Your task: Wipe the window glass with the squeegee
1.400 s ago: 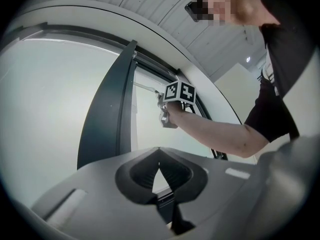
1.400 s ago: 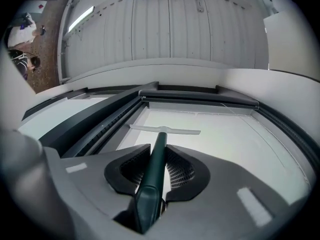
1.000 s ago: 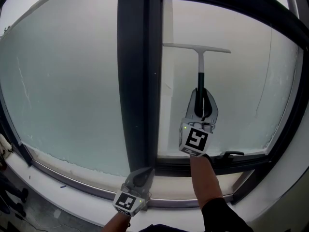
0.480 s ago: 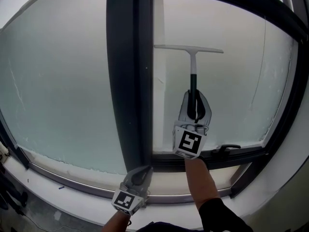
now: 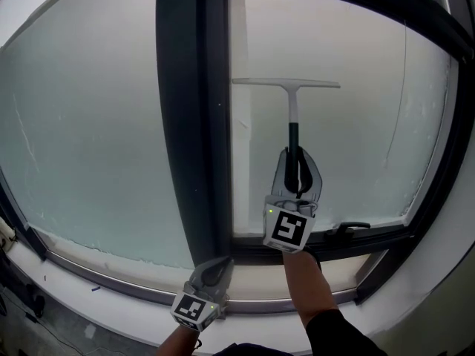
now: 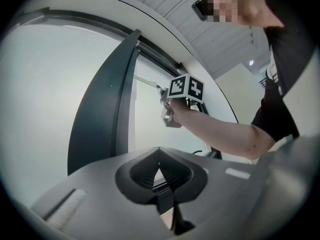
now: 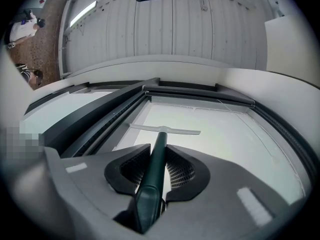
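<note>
The squeegee has a pale blade (image 5: 286,84) lying flat and level across the upper part of the right window pane (image 5: 364,139), touching the glass. Its dark green handle (image 5: 295,150) runs down into my right gripper (image 5: 297,170), which is shut on it. In the right gripper view the handle (image 7: 152,179) sits between the pads and the blade (image 7: 165,129) lies ahead on the glass. My left gripper (image 5: 211,271) hangs low by the sill, jaws together with nothing in them. Its own view shows it (image 6: 160,166) and the right gripper's marker cube (image 6: 187,87).
A wide dark mullion (image 5: 182,124) separates the right pane from the frosted left pane (image 5: 89,124). A black window handle (image 5: 347,230) sits on the lower frame, right of my right arm. The white sill (image 5: 111,291) runs below. A dark frame (image 5: 445,162) borders the pane's right side.
My right gripper has drawn the squeegee a little way down the right pane. The left gripper has stayed by the sill.
</note>
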The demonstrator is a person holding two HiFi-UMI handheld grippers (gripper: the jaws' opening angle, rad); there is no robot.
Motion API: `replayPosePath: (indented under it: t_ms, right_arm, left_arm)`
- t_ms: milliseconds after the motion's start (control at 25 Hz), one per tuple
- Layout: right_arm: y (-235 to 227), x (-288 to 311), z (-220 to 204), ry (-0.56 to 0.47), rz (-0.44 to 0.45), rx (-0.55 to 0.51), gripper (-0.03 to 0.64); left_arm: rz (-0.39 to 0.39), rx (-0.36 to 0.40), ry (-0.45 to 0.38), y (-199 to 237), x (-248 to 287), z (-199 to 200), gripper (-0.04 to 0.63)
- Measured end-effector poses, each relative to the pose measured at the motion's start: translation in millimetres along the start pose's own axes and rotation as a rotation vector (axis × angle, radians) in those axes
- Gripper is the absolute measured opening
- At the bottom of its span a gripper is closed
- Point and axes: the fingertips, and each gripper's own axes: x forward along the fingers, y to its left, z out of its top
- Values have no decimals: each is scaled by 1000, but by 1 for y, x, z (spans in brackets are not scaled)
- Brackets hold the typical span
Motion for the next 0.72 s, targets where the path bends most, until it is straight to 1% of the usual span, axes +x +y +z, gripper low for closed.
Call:
replayPosePath:
  t_ms: [200, 400, 600, 720]
  right_arm:
    - [1, -10, -6, 6, 8, 1, 97]
    - [3, -20, -11, 22, 22, 6, 97]
    - [5, -27, -14, 34, 28, 1, 97]
    - [6, -31, -16, 48, 30, 6, 97]
  left_arm:
    - [29, -20, -12, -5, -3, 4, -2]
    - [38, -32, 15, -8, -5, -7, -2]
    - [50, 0, 36, -9, -9, -14, -2]
    - [46, 33, 44, -10, -8, -14, -2]
